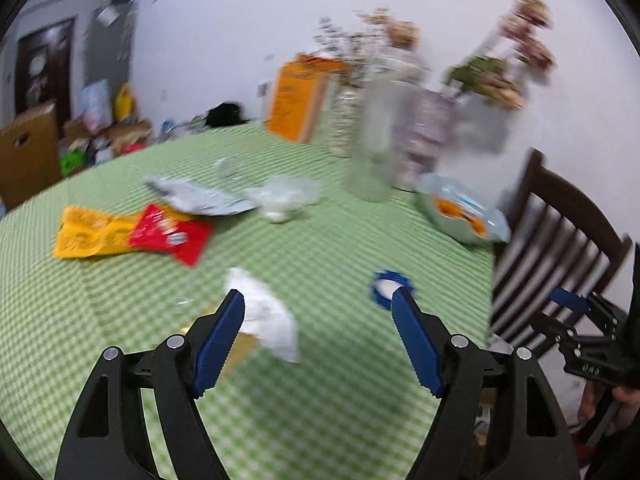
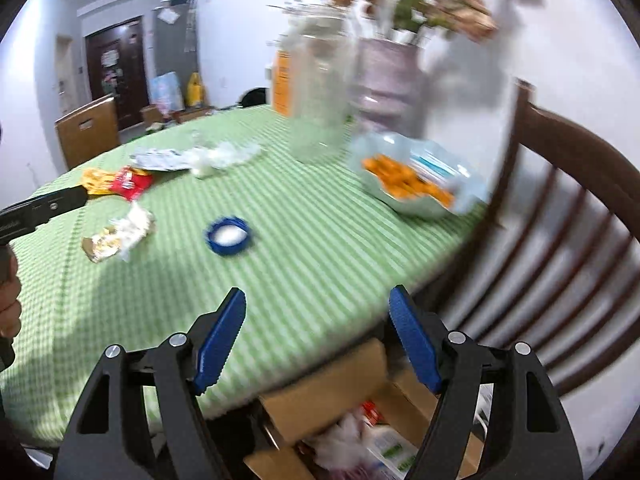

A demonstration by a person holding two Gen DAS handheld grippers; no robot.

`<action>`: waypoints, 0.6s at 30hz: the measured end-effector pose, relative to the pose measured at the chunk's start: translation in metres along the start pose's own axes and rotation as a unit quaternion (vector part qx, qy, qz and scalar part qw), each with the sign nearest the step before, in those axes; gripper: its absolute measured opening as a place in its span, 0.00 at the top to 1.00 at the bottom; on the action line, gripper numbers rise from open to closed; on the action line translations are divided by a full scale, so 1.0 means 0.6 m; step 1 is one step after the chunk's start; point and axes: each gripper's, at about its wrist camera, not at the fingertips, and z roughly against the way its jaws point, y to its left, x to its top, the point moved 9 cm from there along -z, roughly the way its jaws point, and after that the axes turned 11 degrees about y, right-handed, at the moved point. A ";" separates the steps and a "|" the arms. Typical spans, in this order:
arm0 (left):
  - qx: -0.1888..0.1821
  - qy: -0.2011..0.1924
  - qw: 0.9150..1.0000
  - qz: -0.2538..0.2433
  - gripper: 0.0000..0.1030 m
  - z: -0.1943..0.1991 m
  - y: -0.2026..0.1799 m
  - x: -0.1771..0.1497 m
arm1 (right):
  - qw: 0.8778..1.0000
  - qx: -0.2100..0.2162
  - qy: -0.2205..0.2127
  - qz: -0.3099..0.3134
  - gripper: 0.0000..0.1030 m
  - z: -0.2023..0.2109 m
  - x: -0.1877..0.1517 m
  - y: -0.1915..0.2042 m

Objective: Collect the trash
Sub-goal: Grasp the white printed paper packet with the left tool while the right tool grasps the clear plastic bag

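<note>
Fingers on the left gripper point(image 1: 318, 300) and right gripper point(image 2: 318, 300) are spread wide, nothing in either. Trash sits on the green table point(image 1: 320, 400): white wrapper point(image 1: 268, 316), blue cap point(image 2: 228, 236), red packet point(image 1: 172, 236). Looks like reaching for the next piece; the box point(image 2: 340, 392) waits below.

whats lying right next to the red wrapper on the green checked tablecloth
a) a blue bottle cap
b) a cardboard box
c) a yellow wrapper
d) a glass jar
c) In the left wrist view the red wrapper lies against and partly over a yellow wrapper, while the blue bottle cap sits apart, further along the tablecloth.
</note>
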 end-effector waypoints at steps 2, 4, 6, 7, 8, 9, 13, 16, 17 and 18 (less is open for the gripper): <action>-0.007 0.010 0.999 0.037 0.29 -0.007 0.048 0.015 | 1.000 0.004 -0.005 0.010 0.31 -0.010 0.022 0.020; -0.007 0.021 0.997 0.073 0.29 -0.019 0.095 0.033 | 1.000 0.012 -0.007 0.014 0.31 -0.023 0.043 0.036; 0.004 0.024 0.995 0.101 0.30 -0.032 0.137 0.054 | 1.000 0.018 -0.010 0.018 0.31 -0.036 0.063 0.053; 0.002 0.027 0.993 0.116 0.30 -0.043 0.160 0.068 | 1.000 0.021 -0.010 0.021 0.31 -0.042 0.071 0.060; -0.002 0.031 0.991 0.130 0.31 -0.055 0.177 0.082 | 0.999 0.024 -0.011 0.023 0.31 -0.048 0.078 0.067; -0.002 0.036 0.989 0.140 0.38 -0.065 0.189 0.090 | 0.999 0.026 -0.011 0.025 0.31 -0.056 0.087 0.074; 0.008 0.064 0.983 0.171 0.46 -0.132 0.227 0.125 | 0.999 0.031 -0.008 0.040 0.31 -0.088 0.121 0.098; 0.019 0.082 0.976 0.203 0.47 -0.175 0.245 0.131 | 0.998 0.035 -0.008 0.049 0.31 -0.113 0.147 0.112; 0.020 0.086 0.973 0.212 0.50 -0.186 0.248 0.133 | 0.998 0.036 -0.007 0.051 0.31 -0.123 0.156 0.117; 0.024 0.089 0.972 0.217 0.55 -0.198 0.251 0.136 | 0.998 0.037 -0.005 0.053 0.31 -0.133 0.165 0.121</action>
